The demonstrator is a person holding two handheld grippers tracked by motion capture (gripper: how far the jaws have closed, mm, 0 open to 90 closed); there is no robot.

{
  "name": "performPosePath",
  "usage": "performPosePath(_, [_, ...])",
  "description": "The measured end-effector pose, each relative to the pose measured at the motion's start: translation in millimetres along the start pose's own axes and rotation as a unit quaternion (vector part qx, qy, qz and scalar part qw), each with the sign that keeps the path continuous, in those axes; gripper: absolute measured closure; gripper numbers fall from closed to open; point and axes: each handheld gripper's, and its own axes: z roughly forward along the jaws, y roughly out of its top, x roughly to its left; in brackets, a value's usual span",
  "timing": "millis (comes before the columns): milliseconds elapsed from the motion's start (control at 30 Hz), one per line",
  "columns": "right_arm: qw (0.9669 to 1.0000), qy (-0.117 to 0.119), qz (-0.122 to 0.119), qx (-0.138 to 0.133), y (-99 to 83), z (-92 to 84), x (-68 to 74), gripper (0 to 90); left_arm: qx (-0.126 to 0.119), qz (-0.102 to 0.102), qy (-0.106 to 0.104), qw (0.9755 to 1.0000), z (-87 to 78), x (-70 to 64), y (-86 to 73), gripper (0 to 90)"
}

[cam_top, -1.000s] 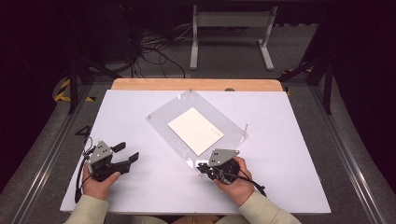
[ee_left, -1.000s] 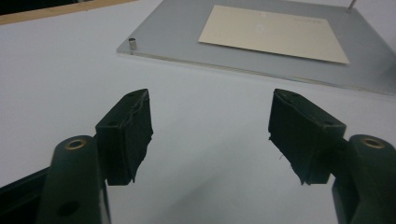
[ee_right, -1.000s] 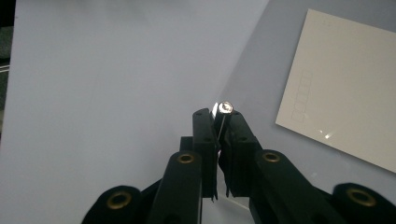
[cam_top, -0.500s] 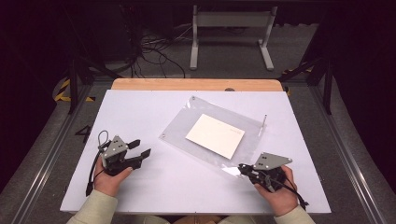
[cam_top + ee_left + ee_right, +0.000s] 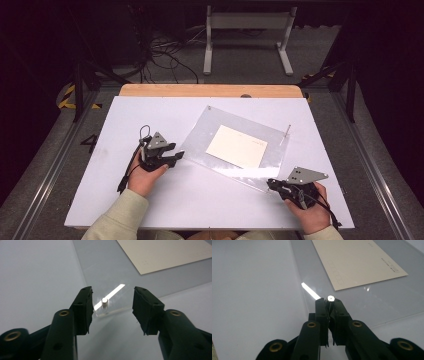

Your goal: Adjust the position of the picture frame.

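**Clear sheet lying slantwise, pinned at its near right corner**

The right tool is sitting nearest, its jaws closed tight on the near right corner of the clear sheet, just behind a small metal stud. The left tool is standing half open at the sheet's left corner; its jaws have just been closing, a second stud is standing between them, and the pads are touching nothing. The sheet is lying flat on the white table, its long axis running from far left to near right. Its edges are proving hard to trace, being transparent with glare. A cream card is resting at its middle; whether on or under it cannot be told.
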Motion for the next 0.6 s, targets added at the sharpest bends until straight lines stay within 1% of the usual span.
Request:
performPosePath(33, [1.0, 0.0, 0.0, -0.001, -0.1, 0.1, 0.2, 84.4, 0.003, -0.005, -0.005, 1.0, 2.7, -0.3, 1.2, 57.1])
performPosePath(100, [1.0, -0.002, 0.0, -0.001, -0.3, 0.1, 0.8, 84.4, 0.007, -0.001, -0.007, 0.9999, 11.3, 1.7, 4.6, 65.1])
performPosePath(133, [1.0, -0.003, 0.001, -0.002, -0.5, 0.0, 0.9, 84.4, 0.011, -0.006, -0.011, 0.9999, 14.3, 1.6, 4.8, 68.0])
performPosePath(200, [1.0, -0.003, 0.002, -0.003, -0.9, 0.0, 1.0, 84.4, 0.028, -0.006, -0.013, 0.9995, 20.9, 3.2, 4.4, 73.2])
performPosePath(233, [1.0, -0.004, 0.003, -0.004, -0.9, -0.1, 1.2, 84.4, 0.034, -0.009, -0.011, 0.9993, 23.8, 3.3, 3.3, 74.6])
performPosePath(267, [1.0, -0.005, 0.002, -0.004, -1.0, -0.1, 1.4, 84.4, 0.046, -0.007, -0.005, 0.9989, 25.3, 3.8, 2.8, 75.2])
performPosePath(333, [1.0, -0.006, 0.003, -0.004, -1.0, -0.4, 1.7, 84.4, 0.045, -0.011, 0.0, 0.9989, 25.4, 5.5, 2.2, 75.8])
performPosePath(367, [1.0, -0.007, 0.003, -0.004, -1.0, -0.4, 1.9, 84.4, 0.047, -0.01, 0.007, 0.9988, 25.3, 5.8, 2.3, 76.1])
performPosePath(400, [1.0, -0.006, 0.004, -0.004, -1.0, -0.2, 2.0, 84.3, 0.045, -0.009, 0.006, 0.9989, 25.8, 5.8, 2.3, 76.2])
performPosePath(433, [1.0, -0.007, 0.005, -0.004, -0.8, -0.2, 2.2, 84.4, 0.042, -0.007, 0.001, 0.9991, 26.6, 5.3, 2.1, 78.4])
performPosePath(467, [1.0, -0.007, 0.005, -0.004, -0.7, -0.2, 2.3, 84.3, 0.042, -0.001, 0.001, 0.9991, 27.0, 4.5, 2.1, 83.1])
performPosePath(500, [0.9999, -0.008, 0.005, -0.004, -0.6, -0.2, 2.4, 84.4, 0.042, 0.01, 0.006, 0.999, 27.2, 3.2, 2.6, 83.5])
performPosePath(533, [0.9999, -0.008, 0.005, -0.003, -0.4, -0.2, 2.5, 84.4, 0.046, 0.017, 0.011, 0.9987, 26.9, 1.9, 3.0, 83.8])
performPosePath(567, [0.9999, -0.009, 0.006, -0.003, -0.3, -0.2, 2.7, 84.4, 0.047, 0.02, 0.014, 0.9986, 26.6, 1.4, 3.3, 84.0])
performPosePath(600, [0.9999, -0.009, 0.006, -0.003, -0.1, -0.2, 2.7, 84.4, 0.047, 0.018, 0.015, 0.9986, 26.6, 0.3, 3.3, 84.1])
